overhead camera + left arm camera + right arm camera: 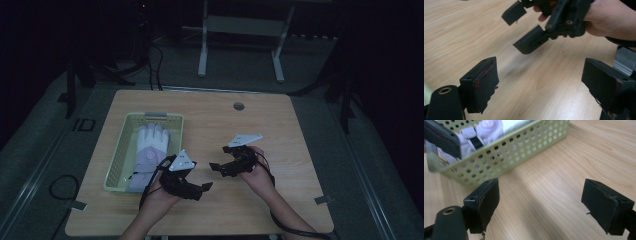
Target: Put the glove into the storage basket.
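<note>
A pale green perforated basket (116, 155) sits on the left of the wooden table and holds a white and lilac glove (150, 145). My left gripper (204, 189) hovers just right of the basket's near corner. In its own view the left gripper (541, 85) stands open over bare wood. My right gripper (216, 167) faces it from the right, a short gap apart, and is open with nothing in it (541, 205). The left gripper view shows the right gripper (520, 28) with its jaws apart. In the right gripper view, the basket (506, 152) and glove (491, 130) lie ahead.
A round cable hole (239, 106) lies near the table's far edge. A white frame (240, 30) stands on the floor behind the table. A black cable (62, 187) loops on the floor at the left. Bare wood spreads right of the basket.
</note>
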